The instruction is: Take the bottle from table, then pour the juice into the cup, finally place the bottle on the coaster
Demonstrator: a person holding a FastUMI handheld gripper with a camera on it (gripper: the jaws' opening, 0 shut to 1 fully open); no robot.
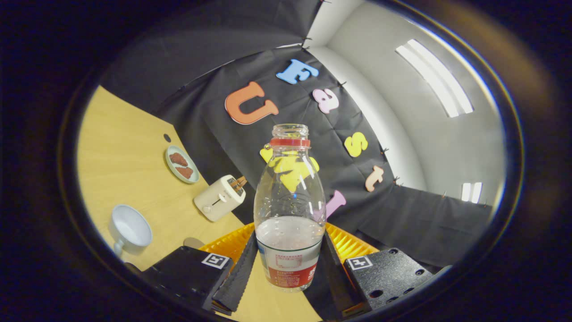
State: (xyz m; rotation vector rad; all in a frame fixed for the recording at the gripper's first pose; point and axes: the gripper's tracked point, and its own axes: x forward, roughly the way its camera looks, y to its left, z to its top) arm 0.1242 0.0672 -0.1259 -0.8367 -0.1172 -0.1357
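A clear plastic bottle (289,210) with a red neck ring, no cap and a red-and-white label stands between my fingers, its lower part filled with a whitish liquid. My gripper (288,268) is shut on the bottle, one finger pressing each side of the label. The view is tilted, so the wooden table (129,147) slopes away to the left. A white cup (130,228) with a small handle sits on the table to the left of the fingers, apart from the bottle. A small round brownish disc (193,243), perhaps the coaster, peeks out just beside the left finger.
A cream toaster (220,197) with toast in its slots stands on the table beyond the cup. Farther back lies a pale plate (182,164) with two brown pieces of food. A yellow ribbed rack (348,243) sits behind the bottle against the black cloth wall.
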